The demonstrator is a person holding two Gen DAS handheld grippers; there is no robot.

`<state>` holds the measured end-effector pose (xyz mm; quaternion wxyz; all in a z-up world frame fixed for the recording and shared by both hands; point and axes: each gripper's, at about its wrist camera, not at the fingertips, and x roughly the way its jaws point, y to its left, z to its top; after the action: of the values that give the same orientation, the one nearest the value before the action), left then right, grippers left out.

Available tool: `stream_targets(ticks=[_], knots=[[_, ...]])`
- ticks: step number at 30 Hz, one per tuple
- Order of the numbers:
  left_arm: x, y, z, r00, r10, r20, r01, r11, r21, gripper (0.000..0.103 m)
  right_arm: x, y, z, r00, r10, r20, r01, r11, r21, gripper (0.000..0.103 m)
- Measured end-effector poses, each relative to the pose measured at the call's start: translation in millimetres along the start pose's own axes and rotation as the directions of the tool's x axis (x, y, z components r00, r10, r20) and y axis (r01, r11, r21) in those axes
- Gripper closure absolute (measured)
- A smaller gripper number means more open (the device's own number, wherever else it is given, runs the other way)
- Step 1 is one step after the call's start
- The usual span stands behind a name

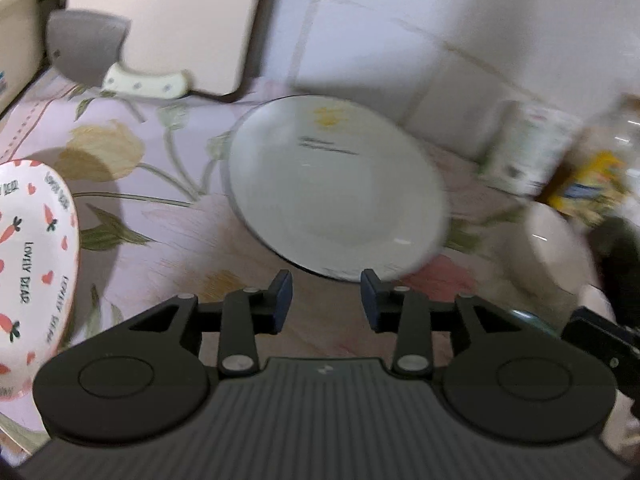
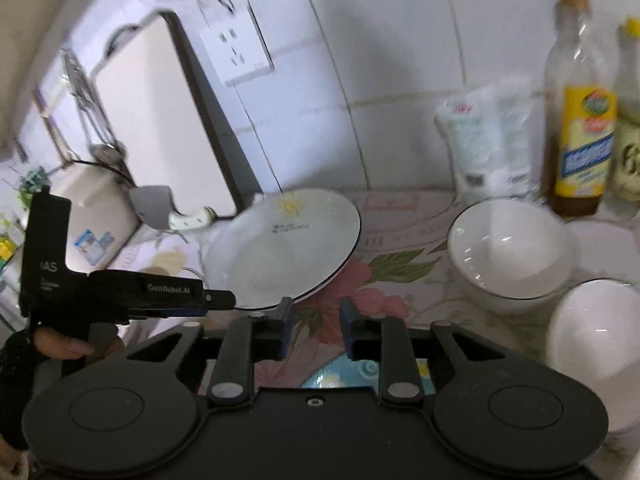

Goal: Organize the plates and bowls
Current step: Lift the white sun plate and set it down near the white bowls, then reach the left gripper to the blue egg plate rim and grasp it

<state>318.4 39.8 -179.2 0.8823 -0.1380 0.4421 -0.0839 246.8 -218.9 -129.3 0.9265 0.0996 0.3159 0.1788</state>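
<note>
Plate lies flat at twelve o'clock; I think it overlaps something, though blur hides it. Bowls wait at two. My left claw and right claw are parted, empty. I'd approach its near rim low.

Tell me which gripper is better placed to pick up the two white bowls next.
Right, probably. The white bowls lie just ahead-right of the open right gripper; the left gripper faces the white plate instead.
</note>
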Motion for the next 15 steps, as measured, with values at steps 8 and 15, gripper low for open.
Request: stream_targets(ticks=[8, 15], knots=[[-55, -52, -34, 0.996, -0.069, 0.056, 0.055, 0.973, 0.225, 0.057, -82, -13, -29, 0.995, -0.05, 0.087, 0.05, 0.999, 0.0, 0.058], [-79, -86, -71, 0.983, -0.165, 0.081, 0.127, 0.93, 0.345, 0.047, -120, -19, -68, 0.972, -0.117, 0.204, 0.119, 0.993, 0.004, 0.045]])
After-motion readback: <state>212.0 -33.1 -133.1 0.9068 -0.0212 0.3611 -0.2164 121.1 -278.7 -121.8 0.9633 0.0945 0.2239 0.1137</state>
